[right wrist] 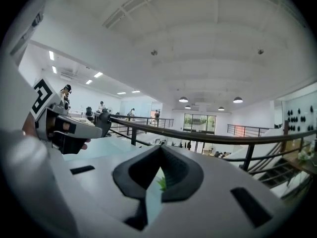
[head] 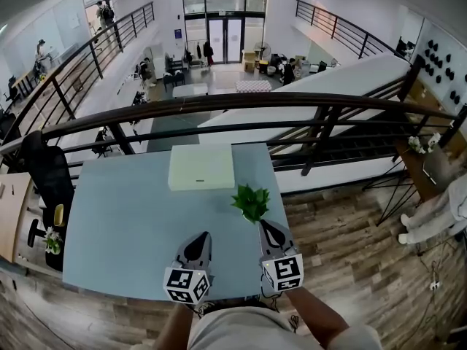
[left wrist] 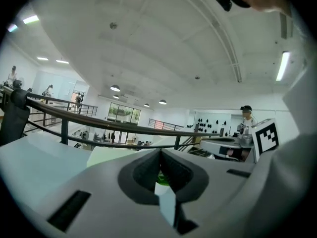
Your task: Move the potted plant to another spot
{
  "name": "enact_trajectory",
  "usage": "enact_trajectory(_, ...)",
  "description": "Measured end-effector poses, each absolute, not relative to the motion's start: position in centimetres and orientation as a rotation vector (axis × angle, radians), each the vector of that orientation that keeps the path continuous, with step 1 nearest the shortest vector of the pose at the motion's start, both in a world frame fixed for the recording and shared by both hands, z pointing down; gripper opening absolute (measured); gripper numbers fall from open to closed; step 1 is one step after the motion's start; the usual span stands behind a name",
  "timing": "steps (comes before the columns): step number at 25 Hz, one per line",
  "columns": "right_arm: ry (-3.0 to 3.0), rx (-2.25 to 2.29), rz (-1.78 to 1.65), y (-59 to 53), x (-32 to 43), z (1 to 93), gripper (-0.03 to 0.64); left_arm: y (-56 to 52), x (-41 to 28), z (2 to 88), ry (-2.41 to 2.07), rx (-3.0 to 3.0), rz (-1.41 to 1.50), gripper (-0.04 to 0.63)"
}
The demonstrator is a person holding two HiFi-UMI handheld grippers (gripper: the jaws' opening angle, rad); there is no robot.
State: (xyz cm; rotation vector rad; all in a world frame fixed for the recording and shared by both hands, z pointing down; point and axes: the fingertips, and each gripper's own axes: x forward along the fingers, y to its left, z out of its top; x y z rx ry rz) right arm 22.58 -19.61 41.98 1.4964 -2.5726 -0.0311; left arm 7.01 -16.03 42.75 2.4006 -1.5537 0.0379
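potted plant (head: 252,202) stands upright near the right edge of the table (head: 117,224), centre of the head view, just below and right of the white box (head: 201,167). both grippers have jaws closed on nothing: the right gripper (head: 263,225) tip sits just lower right of the leaves, while the left gripper (head: 202,236) is further off to the lower left. right is nearer, so i'd open it and approach level from the lower right, plant axis vertical.
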Motion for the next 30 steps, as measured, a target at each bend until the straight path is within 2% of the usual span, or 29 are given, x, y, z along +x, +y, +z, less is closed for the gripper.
enact_trajectory(6, -2.589, 1.553, -0.107, -19.3, 23.3, 39.0, 0.003, -15.9, 7.2, 39.6, -1.601, 2.475, 0.021, 0.012)
enact_trajectory(30, -2.600, 1.560, -0.100, -19.1, 23.2, 38.9, 0.003, -15.9, 7.1, 39.3, -1.627, 2.510, 0.072, 0.012)
